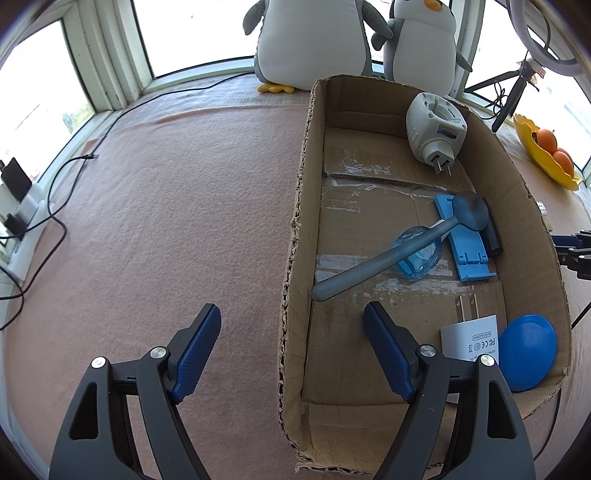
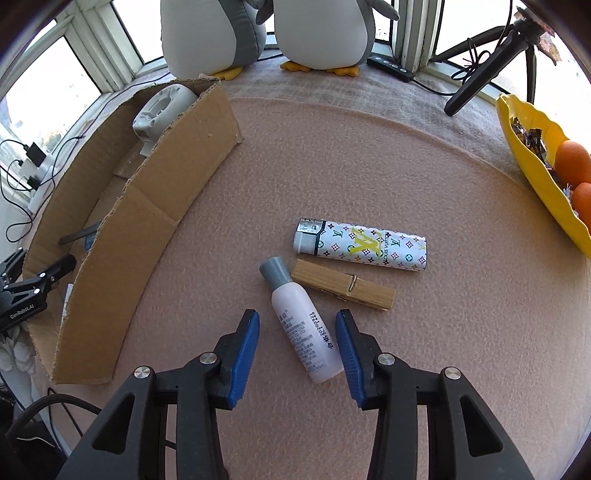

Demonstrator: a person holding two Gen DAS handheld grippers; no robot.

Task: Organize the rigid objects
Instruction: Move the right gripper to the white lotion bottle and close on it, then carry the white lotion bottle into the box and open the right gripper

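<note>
Bottle, pale pink with a grey cap, lies on its side on the pink felt mat, its lower half between the spread fingers of the right gripper; neither blue pad touches it. Just beyond its cap end a wooden clothespin lies flat, near or touching the bottle's shoulder, and past that rests a patterned lighter, also on its side and a little apart from the pin. To the left stands the cardboard box, open-topped with torn edges. The left gripper hangs over the box's near-left wall with its fingers wide apart and nothing between them, one finger above the mat and the other over the box floor. Inside the box, a white plug-in device leans in the far corner, a grey spoon lies slantwise across a clear blue piece and a blue stand, with a dark cylinder beside the stand. Nearer, a white charger and a blue disc sit by the right wall. Two plush penguins stand at the mat's far edge by the window, and a yellow dish with oranges sits off to the right.
</note>
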